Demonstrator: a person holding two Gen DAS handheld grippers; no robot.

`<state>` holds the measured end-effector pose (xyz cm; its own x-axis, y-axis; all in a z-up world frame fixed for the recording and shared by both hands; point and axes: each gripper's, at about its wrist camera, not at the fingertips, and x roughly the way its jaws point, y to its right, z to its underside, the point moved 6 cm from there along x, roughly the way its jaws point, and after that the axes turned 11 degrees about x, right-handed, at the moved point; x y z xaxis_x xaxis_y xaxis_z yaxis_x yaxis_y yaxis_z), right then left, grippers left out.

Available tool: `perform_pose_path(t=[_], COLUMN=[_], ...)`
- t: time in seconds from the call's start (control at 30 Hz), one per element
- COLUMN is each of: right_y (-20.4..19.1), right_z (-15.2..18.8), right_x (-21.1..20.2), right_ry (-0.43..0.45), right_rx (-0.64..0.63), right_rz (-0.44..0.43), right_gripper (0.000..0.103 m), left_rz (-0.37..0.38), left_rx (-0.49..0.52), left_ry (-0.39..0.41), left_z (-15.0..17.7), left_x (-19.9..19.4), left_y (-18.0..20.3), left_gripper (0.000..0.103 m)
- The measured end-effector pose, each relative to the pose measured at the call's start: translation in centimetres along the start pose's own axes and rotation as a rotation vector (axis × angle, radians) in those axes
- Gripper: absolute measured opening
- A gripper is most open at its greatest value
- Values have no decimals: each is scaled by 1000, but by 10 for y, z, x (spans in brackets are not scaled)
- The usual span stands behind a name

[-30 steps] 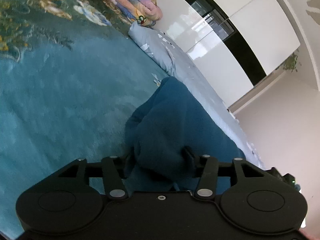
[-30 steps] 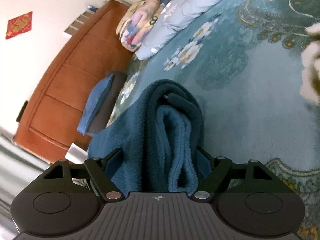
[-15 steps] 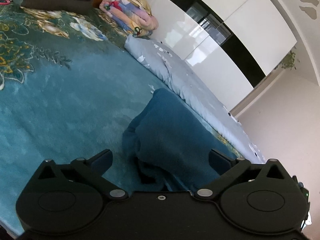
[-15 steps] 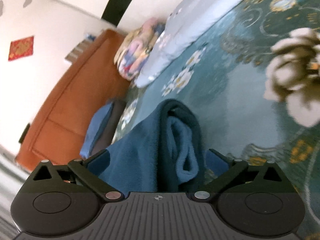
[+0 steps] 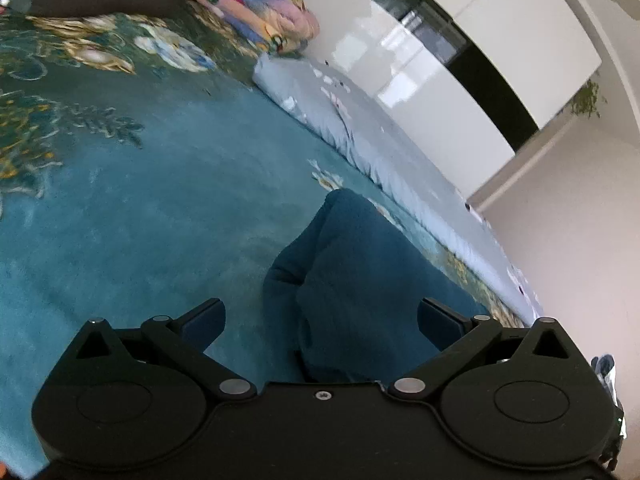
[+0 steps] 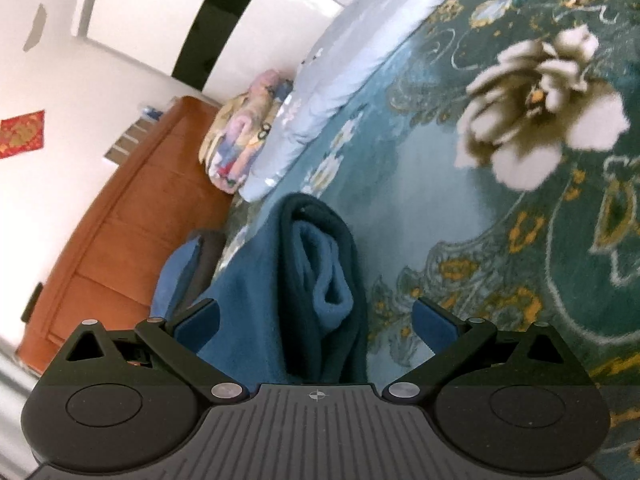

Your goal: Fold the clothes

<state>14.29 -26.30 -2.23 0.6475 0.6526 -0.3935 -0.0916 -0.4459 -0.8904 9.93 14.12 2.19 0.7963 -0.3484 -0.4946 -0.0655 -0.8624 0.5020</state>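
While both tongs gape wide, having just let go, one dark teal fleece garment (image 5: pixel 352 292) lies folded on the teal flowered bedspread (image 5: pixel 140 220), between the fingers of the left gripper (image 5: pixel 320 320) and of the right gripper (image 6: pixel 316 320), touching neither. Farther off lie one pale blue rolled quilt (image 5: pixel 360 120), then one multicoloured folded blanket (image 5: pixel 260 24) against one wooden headboard (image 6: pixel 132 220).

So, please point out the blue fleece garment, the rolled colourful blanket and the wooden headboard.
blue fleece garment (image 6: pixel 264 300): right wrist view, on its outer fold.
rolled colourful blanket (image 5: pixel 260 16): left wrist view, its middle.
wooden headboard (image 6: pixel 132 232): right wrist view, its panel.
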Motion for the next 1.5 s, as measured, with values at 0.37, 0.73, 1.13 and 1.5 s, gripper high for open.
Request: perform_pose_path(t=[0.37,0.73,1.13,1.5], right_y=[-1,-13,-24,-33], right_z=[6,5,17,21], right_x=[49,74,89,79], right_ry=[-81,-204,-266,-239], right_rx=[2,-83,-79,-42], right_rz=[31,36,-4,-46], right_gripper=[103,103,103,62], left_rz=[106,249,300,303], left_rx=[33,-17,-32,-65], left_ry=[-211,-274,-239,-140], left_z=[-14,-9,-5,5], left_x=[56,79,84,59], left_y=[-11,-23,-18,-13], left_gripper=[101,102,93,58])
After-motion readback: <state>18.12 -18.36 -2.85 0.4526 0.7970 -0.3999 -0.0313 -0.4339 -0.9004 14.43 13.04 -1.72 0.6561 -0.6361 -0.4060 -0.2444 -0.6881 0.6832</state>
